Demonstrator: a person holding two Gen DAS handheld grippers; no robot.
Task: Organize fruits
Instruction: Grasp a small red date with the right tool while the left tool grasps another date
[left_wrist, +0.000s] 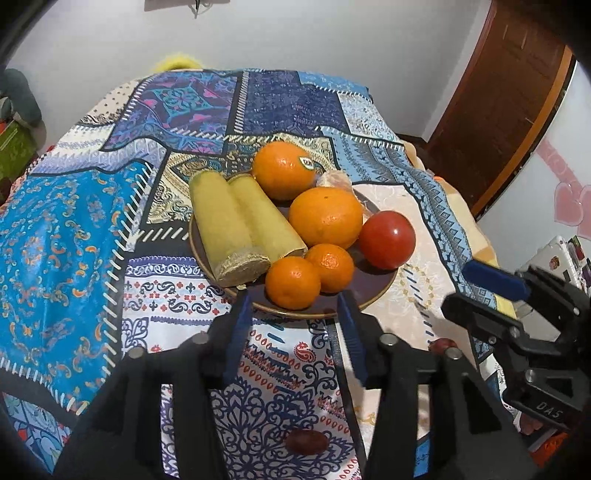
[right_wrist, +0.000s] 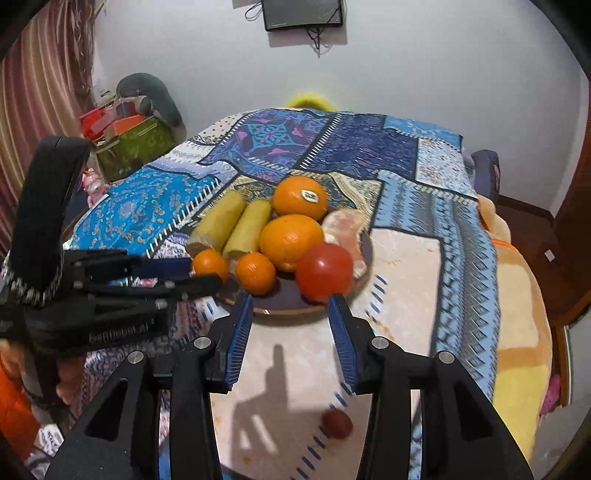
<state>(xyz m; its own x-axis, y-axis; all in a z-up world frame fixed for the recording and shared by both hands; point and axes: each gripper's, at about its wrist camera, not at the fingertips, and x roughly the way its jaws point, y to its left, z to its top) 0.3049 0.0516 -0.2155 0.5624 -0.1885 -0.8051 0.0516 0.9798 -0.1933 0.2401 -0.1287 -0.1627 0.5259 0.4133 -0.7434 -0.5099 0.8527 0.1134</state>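
Note:
A dark plate on the patchwork cloth holds two large oranges, two small mandarins, a red tomato, two yellow-green cane pieces and a peeled citrus piece. My left gripper is open and empty, just in front of the mandarins. My right gripper is open and empty, just in front of the tomato. A small dark red fruit lies on the cloth below the left gripper; another lies below the right.
The table is covered by a blue patterned cloth and drops off at all sides. A wooden door stands at the right. Boxes and a bag are stacked at the far left by a curtain.

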